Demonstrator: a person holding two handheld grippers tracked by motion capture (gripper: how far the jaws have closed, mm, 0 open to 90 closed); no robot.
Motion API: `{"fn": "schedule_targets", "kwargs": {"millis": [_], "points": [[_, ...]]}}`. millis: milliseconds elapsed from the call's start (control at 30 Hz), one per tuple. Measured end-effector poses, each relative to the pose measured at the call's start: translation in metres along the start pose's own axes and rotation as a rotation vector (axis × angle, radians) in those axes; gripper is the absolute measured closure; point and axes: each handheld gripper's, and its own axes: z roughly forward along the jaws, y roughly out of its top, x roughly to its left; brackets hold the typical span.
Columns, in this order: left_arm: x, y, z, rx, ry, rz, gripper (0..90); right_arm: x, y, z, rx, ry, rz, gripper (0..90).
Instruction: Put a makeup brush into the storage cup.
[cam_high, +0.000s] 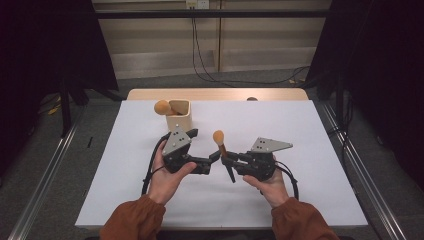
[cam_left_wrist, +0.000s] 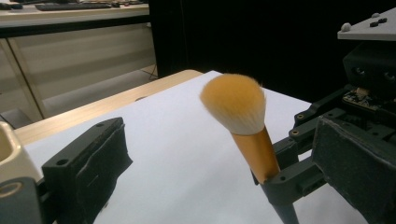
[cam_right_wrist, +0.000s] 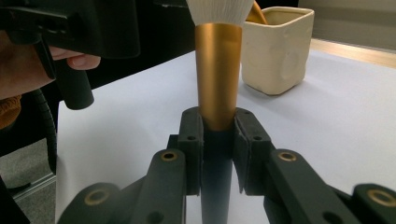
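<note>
My right gripper (cam_high: 226, 159) is shut on a makeup brush (cam_high: 220, 142), gripping it where the gold ferrule meets the black handle (cam_right_wrist: 217, 186). The brush stands nearly upright, its orange bristle head (cam_left_wrist: 236, 102) on top. In the right gripper view the gold ferrule (cam_right_wrist: 218, 70) rises from between the closed pads (cam_right_wrist: 191, 140). My left gripper (cam_high: 205, 146) is open just left of the brush, with nothing touching its wide-apart jaws. In the left gripper view the brush stands between the left gripper's pads (cam_left_wrist: 93, 163). A cream square cup (cam_high: 179, 117) behind the left gripper holds a second orange brush (cam_high: 162, 106).
Everything sits on a white table top (cam_high: 300, 130) with a wooden strip (cam_high: 215, 94) along its far edge. The cup (cam_right_wrist: 275, 51) stands to the right of the brush in the right gripper view. Dark curtains flank the table, and cables hang on the wall behind it.
</note>
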Motion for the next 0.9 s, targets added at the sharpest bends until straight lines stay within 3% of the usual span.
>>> {"fn": "schedule_targets", "kwargs": {"millis": [300, 433, 500, 767, 900], "points": [[-0.01, -0.001, 0.01, 0.012, -0.015, -0.005, 4.1, 0.002, 0.0, 0.001, 0.0, 0.004, -0.002, 75.2], [-0.009, -0.004, 0.013, 0.024, -0.017, -0.028, 5.8, 0.003, 0.0, 0.001, -0.004, 0.005, -0.001, 75.2], [-0.009, -0.006, 0.014, 0.025, -0.019, -0.022, 8.9, 0.003, 0.0, 0.001, -0.004, 0.006, -0.002, 75.2], [-0.005, -0.008, 0.015, 0.008, 0.001, -0.076, 16.2, 0.005, 0.0, 0.002, 0.0, 0.007, -0.002, 75.2], [-0.006, -0.012, 0.018, 0.034, -0.009, -0.084, 19.8, 0.006, 0.0, 0.003, -0.002, 0.006, -0.004, 75.2]]}}
